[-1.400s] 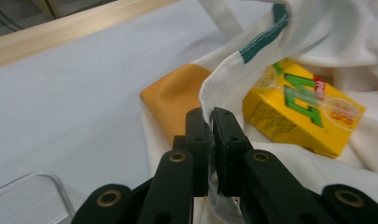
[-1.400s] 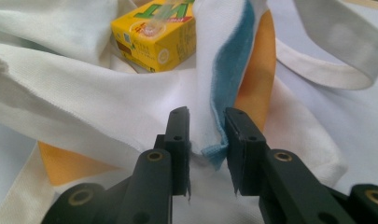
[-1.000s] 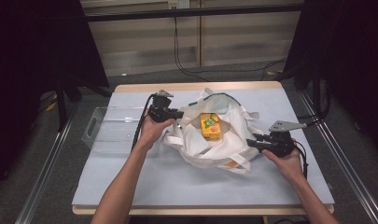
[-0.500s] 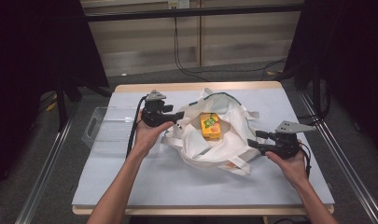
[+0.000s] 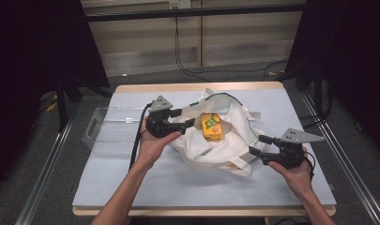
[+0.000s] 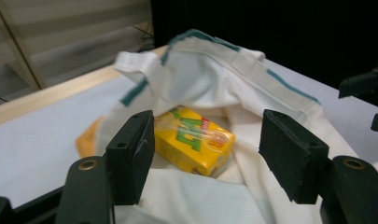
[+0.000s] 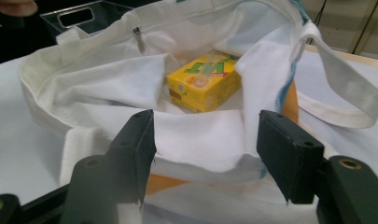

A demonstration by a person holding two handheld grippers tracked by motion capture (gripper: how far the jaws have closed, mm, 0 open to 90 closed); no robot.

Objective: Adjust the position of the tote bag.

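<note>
high view: a white cloth bag (image 5: 216, 140) lies open mid-table with a yellow carton (image 5: 211, 127) inside it, the left gripper (image 5: 187, 121) at its left rim and the right gripper (image 5: 256, 145) at its right rim, a clear tray (image 5: 108, 136) farther left. left gripper view has both jaws spread wide over the bag's edge, gripping nothing, with the carton beyond them. right gripper view shows its jaws equally wide apart, cloth lying between them but not pinched.

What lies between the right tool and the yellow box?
In the right gripper view, folded white cloth of the tote bag lies between the open right tool and the yellow box; the box sits farther inside the bag.
</note>
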